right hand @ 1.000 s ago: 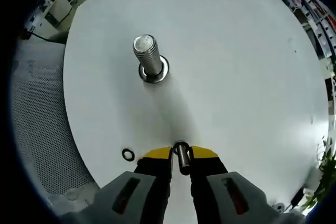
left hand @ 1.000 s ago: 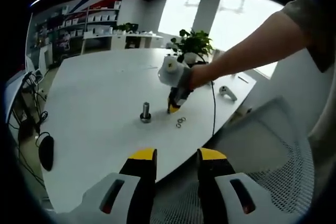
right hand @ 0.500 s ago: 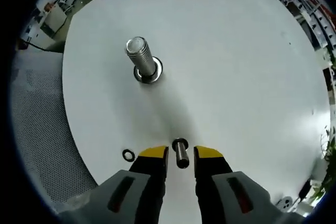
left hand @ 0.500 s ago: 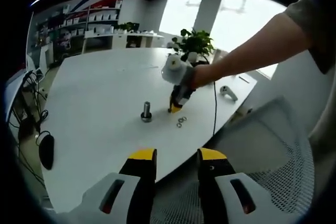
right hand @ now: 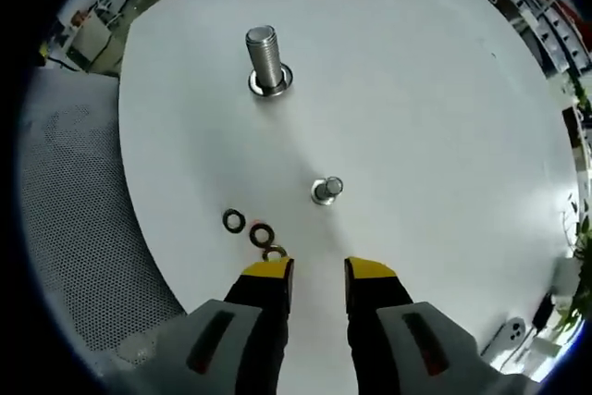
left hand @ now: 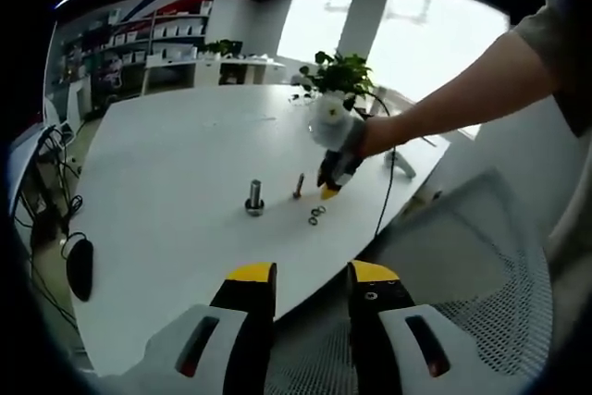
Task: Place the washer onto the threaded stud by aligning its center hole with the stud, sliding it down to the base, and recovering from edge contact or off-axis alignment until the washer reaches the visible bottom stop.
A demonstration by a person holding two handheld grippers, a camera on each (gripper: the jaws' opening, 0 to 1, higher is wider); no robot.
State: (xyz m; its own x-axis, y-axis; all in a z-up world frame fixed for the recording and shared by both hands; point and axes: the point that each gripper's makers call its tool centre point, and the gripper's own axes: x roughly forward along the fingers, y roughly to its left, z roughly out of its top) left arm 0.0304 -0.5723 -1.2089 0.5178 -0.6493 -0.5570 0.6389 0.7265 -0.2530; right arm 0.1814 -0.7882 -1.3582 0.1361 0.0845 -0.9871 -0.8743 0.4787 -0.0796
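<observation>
Bench (right hand: 444,108): white round top carrying all the parts; a mesh chair seat lies beyond its edge.
Large threaded stud (right hand: 265,60): the landmark. It stands upright on its wide base and bare of any washer, also seen in the left gripper view (left hand: 254,198).
Small stud (right hand: 326,190): a second ago it was clamped between the right gripper's fingers; now it stands upright and free on the bench, between the large threaded stud and the right gripper, well apart from both.
Right gripper (right hand: 316,272): has let go and drawn back from the large threaded stud; its fingers are parted with nothing between them. In the left gripper view it hangs above the bench beyond the small stud.
Left gripper (left hand: 310,277): held off the bench edge, far from the large threaded stud; fingers parted and empty, same as in the earlier pictures.
Washers (right hand: 248,229): several dark rings lie flat in a loose row on the near side of the large threaded stud, just beside the right gripper's left fingertip; exact count uncertain.
Finding: setting down the small stud appears complete, with two studs now standing. No washer is picked up or threaded, so the placement itself has not begun. Likely next need is a grasp on one ring near the right fingertip.
</observation>
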